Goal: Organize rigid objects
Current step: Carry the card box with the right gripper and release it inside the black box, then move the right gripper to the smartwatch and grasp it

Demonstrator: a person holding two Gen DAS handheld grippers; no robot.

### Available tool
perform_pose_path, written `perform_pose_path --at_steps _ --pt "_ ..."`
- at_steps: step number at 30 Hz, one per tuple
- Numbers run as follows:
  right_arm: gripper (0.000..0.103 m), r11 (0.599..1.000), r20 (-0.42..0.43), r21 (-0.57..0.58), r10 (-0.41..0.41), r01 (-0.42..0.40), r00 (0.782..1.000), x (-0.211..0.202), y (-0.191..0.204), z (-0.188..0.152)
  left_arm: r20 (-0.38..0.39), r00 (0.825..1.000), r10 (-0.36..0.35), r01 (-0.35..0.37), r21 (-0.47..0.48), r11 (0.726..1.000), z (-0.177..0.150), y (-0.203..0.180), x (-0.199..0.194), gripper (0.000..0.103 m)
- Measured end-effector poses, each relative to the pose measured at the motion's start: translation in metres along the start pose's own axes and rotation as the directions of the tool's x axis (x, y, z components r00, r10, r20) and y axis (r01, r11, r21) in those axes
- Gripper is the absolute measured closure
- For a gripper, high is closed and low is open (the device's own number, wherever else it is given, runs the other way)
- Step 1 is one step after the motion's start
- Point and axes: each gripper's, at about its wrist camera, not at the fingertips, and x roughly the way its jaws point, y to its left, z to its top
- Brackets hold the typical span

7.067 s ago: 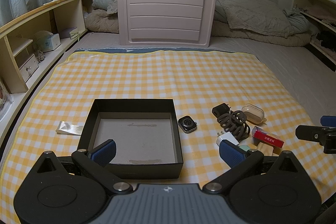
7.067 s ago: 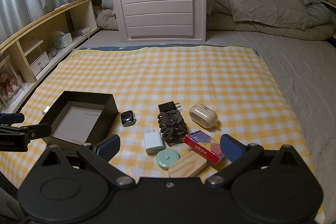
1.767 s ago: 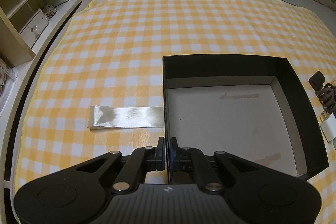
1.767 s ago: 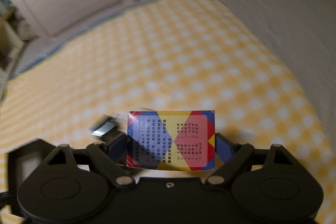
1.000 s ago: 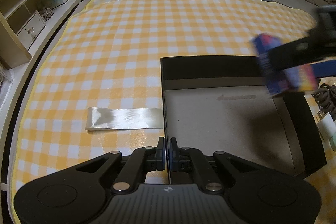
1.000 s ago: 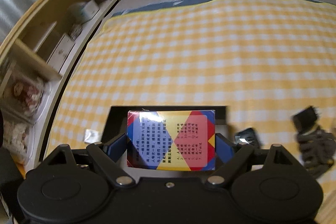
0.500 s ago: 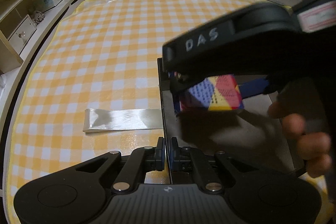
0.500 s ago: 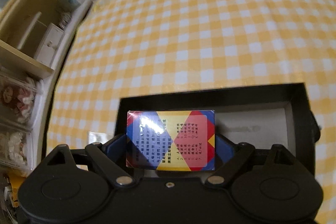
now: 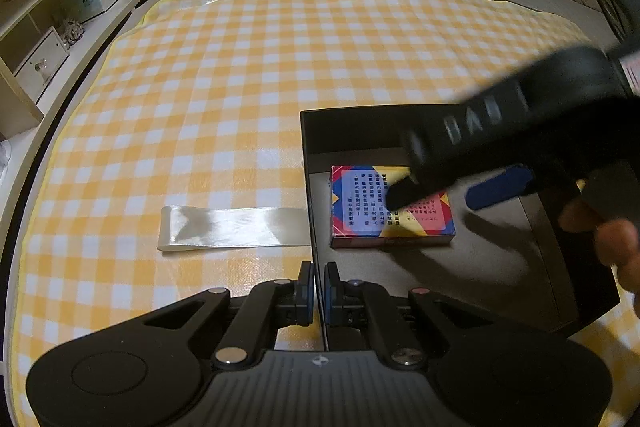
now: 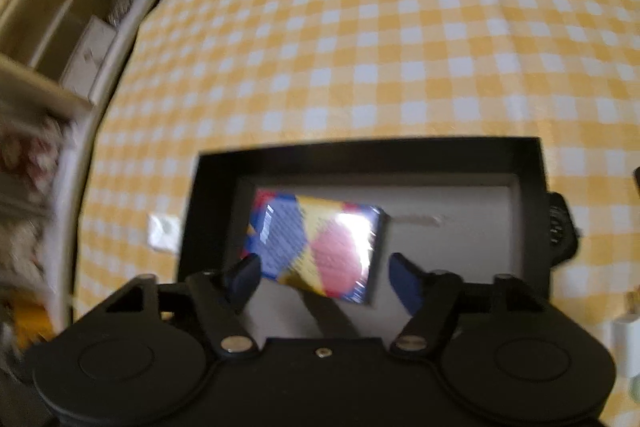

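Note:
A black open box (image 9: 310, 187) sits on the yellow checked cloth. My left gripper (image 9: 317, 287) is shut on the box's left wall near the front corner. A red, blue and yellow card pack (image 9: 360, 211) lies flat on the box floor by the left wall. My right gripper (image 10: 324, 269) hovers just above the pack (image 10: 316, 247) inside the box (image 10: 360, 151). Its jaws are closing, and its blue pads (image 10: 246, 271) stand apart and do not touch the pack. In the left wrist view the right gripper (image 9: 448, 191) partly covers the pack.
A clear plastic strip (image 9: 236, 229) lies on the cloth left of the box. A smartwatch (image 10: 560, 231) and a white charger (image 10: 624, 351) lie to the box's right. Wooden shelves (image 9: 40, 39) run along the left edge. A person's hand (image 9: 612, 239) holds the right gripper.
The right gripper sank into the box and let go of the card pack, which now lies flat on the box floor. The left gripper kept still on the wall.

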Motion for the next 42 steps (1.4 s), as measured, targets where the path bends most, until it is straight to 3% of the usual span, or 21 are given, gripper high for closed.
perform_pose_path --at_steps 5,7,9,20,30,39,40,41,42 --pt "0.055 1.000 -0.022 -0.005 0.003 -0.003 1.000 0.012 0.000 -0.001 0.000 1.000 0.001 -0.001 0.003 1.000 -0.001 0.002 0.000 0.098" --pt "0.057 1.000 -0.002 -0.007 0.006 -0.006 1.000 0.015 0.000 0.000 0.002 1.000 -0.001 0.001 0.005 1.000 -0.001 0.002 0.000 0.098" --pt "0.066 1.000 0.027 -0.012 0.025 -0.025 0.999 0.018 -0.001 0.001 0.004 1.000 -0.004 0.004 0.006 1.000 -0.001 0.003 -0.001 0.098" --pt "0.066 0.999 0.072 -0.001 0.054 -0.054 0.996 0.003 -0.006 0.004 0.004 1.000 -0.004 0.004 0.012 1.000 -0.002 0.000 0.000 0.098" --pt "0.042 0.988 0.199 -0.131 0.110 -0.084 0.974 -0.075 -0.003 -0.015 -0.010 1.000 0.005 -0.005 -0.013 1.000 0.000 -0.003 0.003 0.098" --pt "0.017 0.975 0.318 -0.220 0.087 -0.016 0.944 -0.128 -0.016 -0.040 -0.030 0.999 0.019 -0.020 -0.047 0.999 0.005 -0.003 0.005 0.100" --pt "0.012 0.973 0.323 -0.229 0.085 -0.009 0.943 -0.132 -0.016 -0.042 -0.032 0.999 0.022 -0.023 -0.048 0.999 0.007 -0.003 0.006 0.100" --pt "0.001 0.971 0.332 -0.238 0.079 0.003 0.940 -0.136 -0.016 -0.045 -0.034 0.999 0.025 -0.026 -0.050 0.998 0.008 -0.003 0.006 0.100" --pt "0.000 0.969 0.346 -0.245 0.074 0.014 0.935 -0.140 -0.018 -0.048 -0.037 0.999 0.027 -0.029 -0.053 0.998 0.010 -0.003 0.007 0.100"
